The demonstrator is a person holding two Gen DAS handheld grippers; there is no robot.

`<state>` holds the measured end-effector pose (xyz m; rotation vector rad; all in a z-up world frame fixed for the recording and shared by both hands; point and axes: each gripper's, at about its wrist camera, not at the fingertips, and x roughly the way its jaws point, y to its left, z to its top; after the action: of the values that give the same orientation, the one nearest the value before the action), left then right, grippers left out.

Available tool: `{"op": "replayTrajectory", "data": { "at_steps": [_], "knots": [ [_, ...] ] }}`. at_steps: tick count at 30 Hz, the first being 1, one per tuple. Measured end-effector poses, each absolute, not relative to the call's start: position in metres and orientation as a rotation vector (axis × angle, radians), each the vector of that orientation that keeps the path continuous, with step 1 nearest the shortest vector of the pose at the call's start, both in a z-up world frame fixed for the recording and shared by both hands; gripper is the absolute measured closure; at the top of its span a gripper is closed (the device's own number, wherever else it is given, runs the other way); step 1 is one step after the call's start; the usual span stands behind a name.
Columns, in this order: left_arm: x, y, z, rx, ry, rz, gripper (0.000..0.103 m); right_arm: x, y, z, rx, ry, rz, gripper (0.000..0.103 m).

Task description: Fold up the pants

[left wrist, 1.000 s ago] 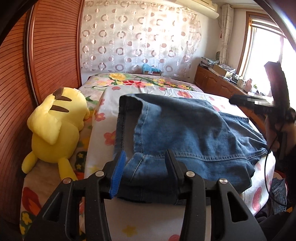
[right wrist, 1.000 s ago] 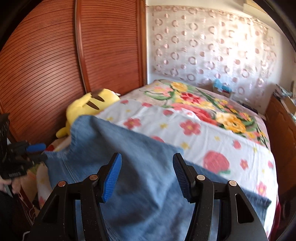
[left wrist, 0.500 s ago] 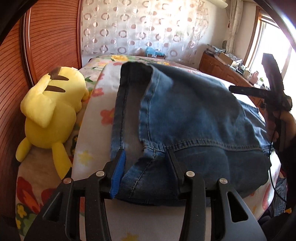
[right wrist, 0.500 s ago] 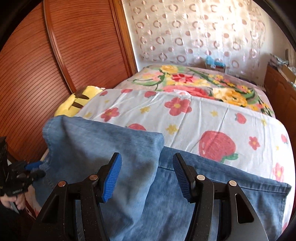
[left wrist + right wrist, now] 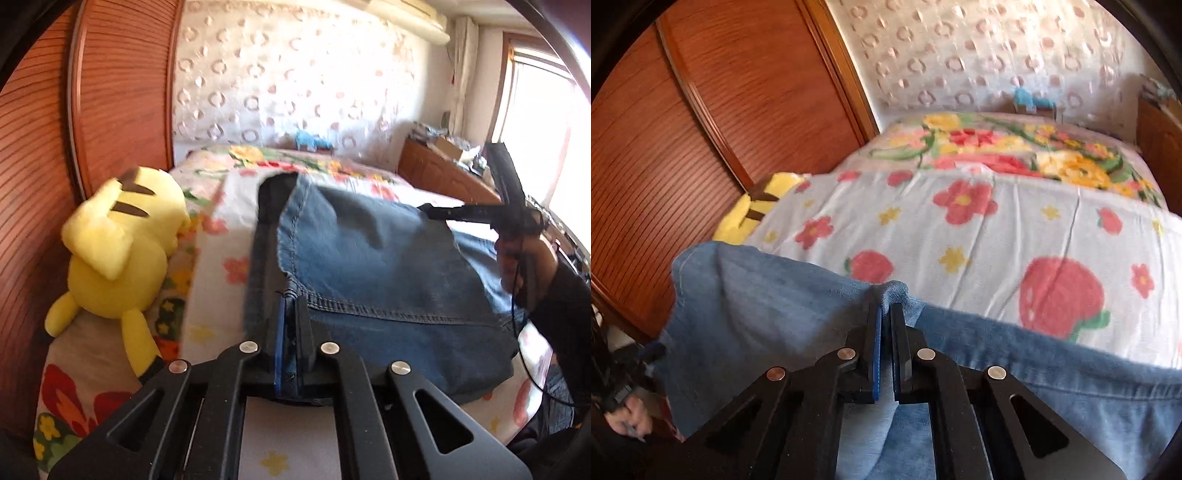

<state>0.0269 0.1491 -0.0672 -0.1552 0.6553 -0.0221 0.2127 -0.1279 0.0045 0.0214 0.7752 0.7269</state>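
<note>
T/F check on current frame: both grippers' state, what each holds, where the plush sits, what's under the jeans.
1. The left gripper is shut on the jeans. True.
2. The right gripper is open, clear of the fabric. False: it is shut on a fold of the jeans.
3. The yellow plush lies on top of the jeans. False: it lies beside them, against the wooden wardrobe.
4. The jeans lie on a floral bedspread. True.
</note>
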Motion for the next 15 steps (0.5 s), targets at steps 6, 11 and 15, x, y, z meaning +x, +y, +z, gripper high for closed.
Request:
{"op": "replayTrajectory", "data": {
  "at_steps": [6, 11, 15],
  "knots": [
    [0.025, 0.146, -0.067, -0.135, 0.669, -0.018, 0.097, 0.201, -0.132, 0.016, 0.016, 0.688, 0.679, 0.100],
    [0.025, 0.140, -0.066, -0.130, 0.680, -0.034, 0.080, 0.189, -0.127, 0.019, -0.049, 0.689, 0.636, 0.096],
    [0.026, 0.130, -0.061, -0.109, 0.666, -0.048, 0.057, 0.173, -0.133, 0.027, -0.082, 0.665, 0.637, 0.094]
  ]
}}
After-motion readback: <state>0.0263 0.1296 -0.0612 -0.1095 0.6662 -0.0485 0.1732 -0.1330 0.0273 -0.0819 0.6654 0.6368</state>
